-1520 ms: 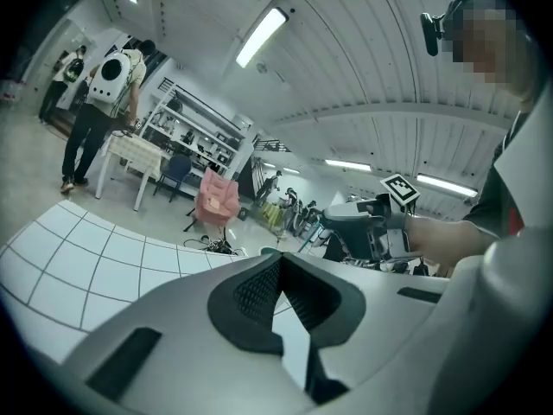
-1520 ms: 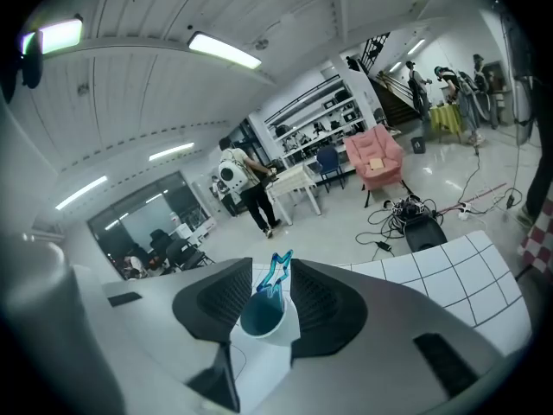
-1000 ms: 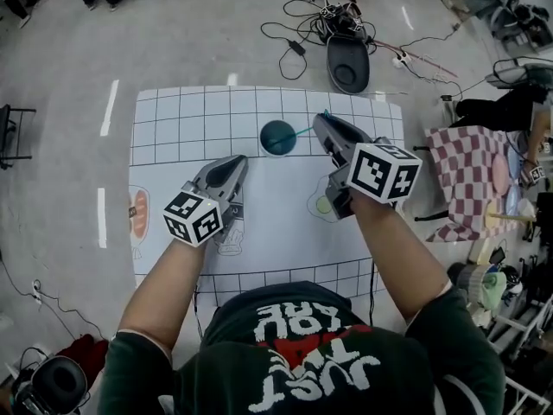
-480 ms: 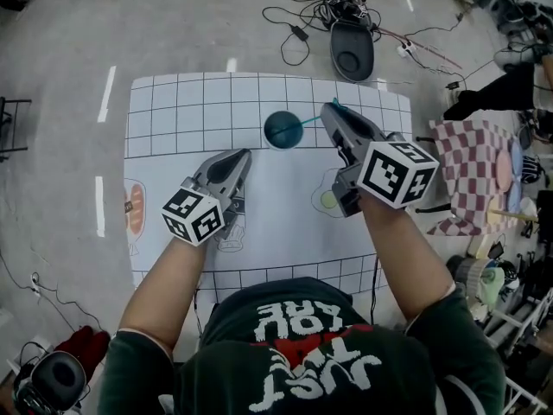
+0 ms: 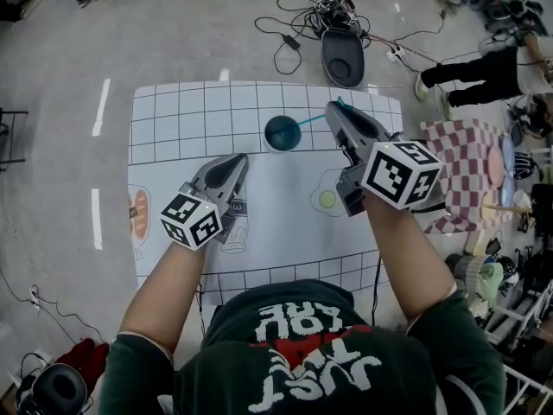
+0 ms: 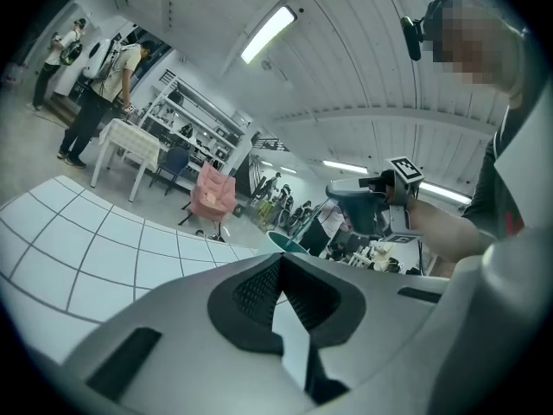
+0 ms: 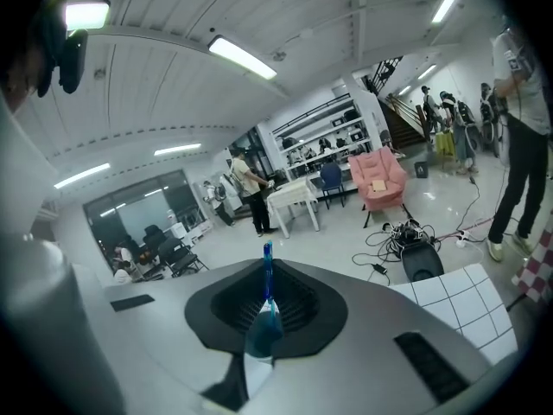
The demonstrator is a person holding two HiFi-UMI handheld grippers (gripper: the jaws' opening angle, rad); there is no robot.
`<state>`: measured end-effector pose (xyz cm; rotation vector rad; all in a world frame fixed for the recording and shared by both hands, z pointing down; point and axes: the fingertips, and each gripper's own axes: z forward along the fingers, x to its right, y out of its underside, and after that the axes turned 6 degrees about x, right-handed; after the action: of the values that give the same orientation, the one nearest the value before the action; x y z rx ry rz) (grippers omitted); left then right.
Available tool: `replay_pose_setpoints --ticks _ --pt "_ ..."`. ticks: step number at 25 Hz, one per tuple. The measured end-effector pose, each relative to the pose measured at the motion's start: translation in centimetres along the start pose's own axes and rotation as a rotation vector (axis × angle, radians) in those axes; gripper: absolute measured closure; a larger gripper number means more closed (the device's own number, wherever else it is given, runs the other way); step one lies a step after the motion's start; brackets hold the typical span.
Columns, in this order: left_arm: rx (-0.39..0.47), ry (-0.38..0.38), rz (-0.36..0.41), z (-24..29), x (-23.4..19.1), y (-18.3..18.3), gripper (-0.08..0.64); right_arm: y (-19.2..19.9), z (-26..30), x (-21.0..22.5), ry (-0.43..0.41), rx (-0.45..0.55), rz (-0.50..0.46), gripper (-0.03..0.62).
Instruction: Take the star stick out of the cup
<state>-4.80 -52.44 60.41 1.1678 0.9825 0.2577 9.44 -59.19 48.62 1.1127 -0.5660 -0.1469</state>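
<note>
Star stick (image 5: 308, 121) looks light, thin, stiff and probably slick, so its upper end is the place to pinch. Nearest, the left hand-held gripper (image 5: 240, 158) sits closed and empty. Beyond it, the right hand-held gripper (image 5: 333, 108) is clamped on the one stick, which slants into the single cup (image 5: 282, 134) on the tabletop (image 5: 173, 119).

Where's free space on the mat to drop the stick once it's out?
Free: grid squares left of the teal cup, out to the white gridded mat's left edge; also the plain strip between the left gripper and the right gripper, nearer than the cup. Crowded: between cup and right gripper, where the thin blue stick spans.
</note>
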Motion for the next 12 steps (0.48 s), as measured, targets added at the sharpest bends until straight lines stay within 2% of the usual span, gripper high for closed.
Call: replay_pose_setpoints --ticks 12 --pt "0.018 0.059 0.035 -5.2 2.5 -3.1 0.552 -2.6 -3.8 -3.9 0.061 0.082 -0.059 0.551"
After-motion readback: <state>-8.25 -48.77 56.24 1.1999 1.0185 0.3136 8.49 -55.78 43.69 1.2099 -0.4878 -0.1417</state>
